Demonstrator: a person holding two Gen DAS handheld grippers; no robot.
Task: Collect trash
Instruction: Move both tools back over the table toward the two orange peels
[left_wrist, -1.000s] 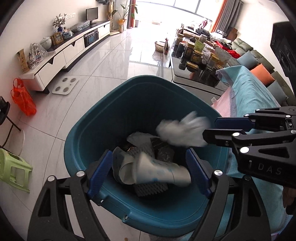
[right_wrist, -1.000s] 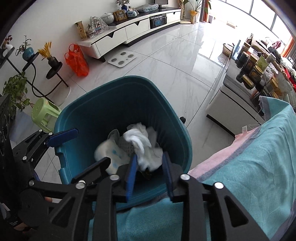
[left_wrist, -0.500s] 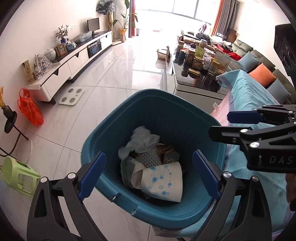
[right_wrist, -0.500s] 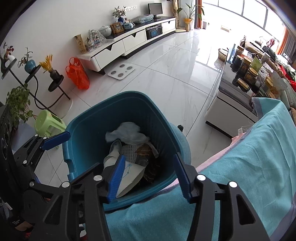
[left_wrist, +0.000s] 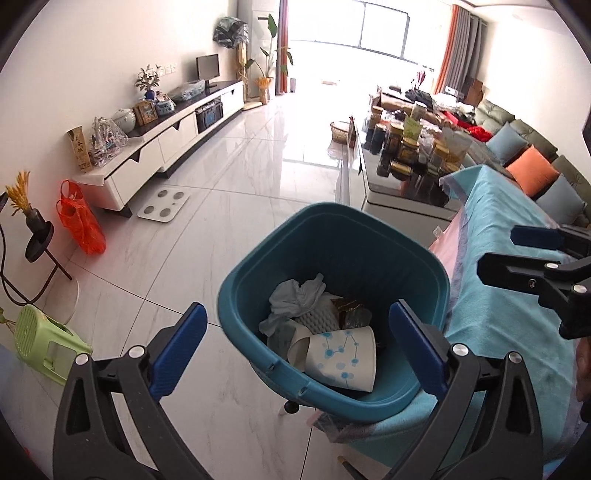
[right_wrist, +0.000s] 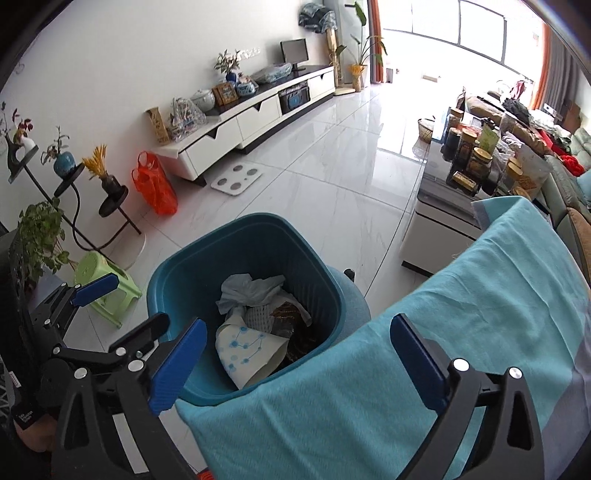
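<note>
**Both grippers spread above the filled bin**

The teal trash bin (left_wrist: 332, 258) stands on the white tiled floor (left_wrist: 229, 192), pressed against the edge of a surface draped in a turquoise cloth (right_wrist: 461, 332). Inside it lie the collected scraps: a crumpled pale tissue (left_wrist: 295, 299) towards the back, a white foam net (left_wrist: 321, 319) beneath it, a dark wrapper (left_wrist: 351, 314) beside that, and a paper cup with blue dots (left_wrist: 343, 360) on its side nearest the camera.

The left gripper (left_wrist: 295, 354) hangs over the near rim of the bin, its jaws opening and already wide, with nothing pinched between the blue pads. The right gripper (right_wrist: 295, 363) sits over the cloth edge and the bin's side, its jaws likewise opening wide and empty.

A green stool (right_wrist: 107, 284) and an orange plastic bag (right_wrist: 155, 188) stand on the floor near the wall, well apart from the bin.
</note>
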